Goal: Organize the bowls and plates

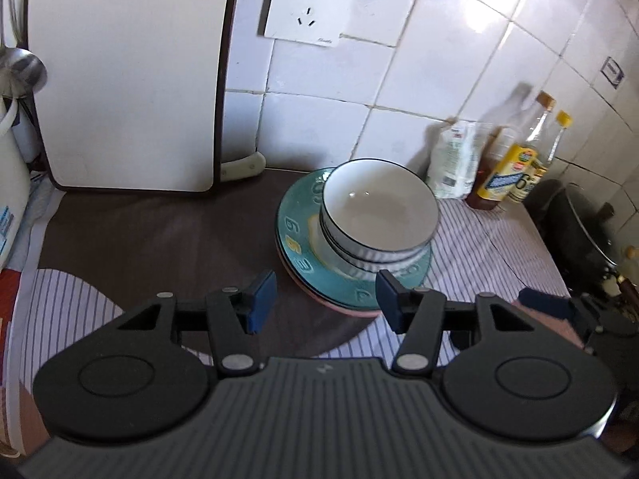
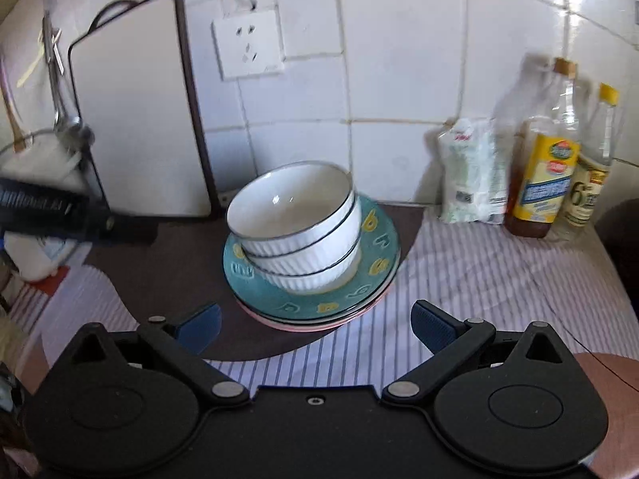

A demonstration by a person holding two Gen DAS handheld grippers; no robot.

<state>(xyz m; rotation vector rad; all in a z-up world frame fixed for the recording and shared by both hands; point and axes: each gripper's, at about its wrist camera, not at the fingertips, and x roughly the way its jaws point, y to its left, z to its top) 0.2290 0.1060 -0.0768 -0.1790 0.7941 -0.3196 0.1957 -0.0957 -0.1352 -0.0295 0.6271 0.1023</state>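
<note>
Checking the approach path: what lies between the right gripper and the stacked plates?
Only bare tablecloth: in the right wrist view nothing stands between the open right gripper and the plates.
</note>
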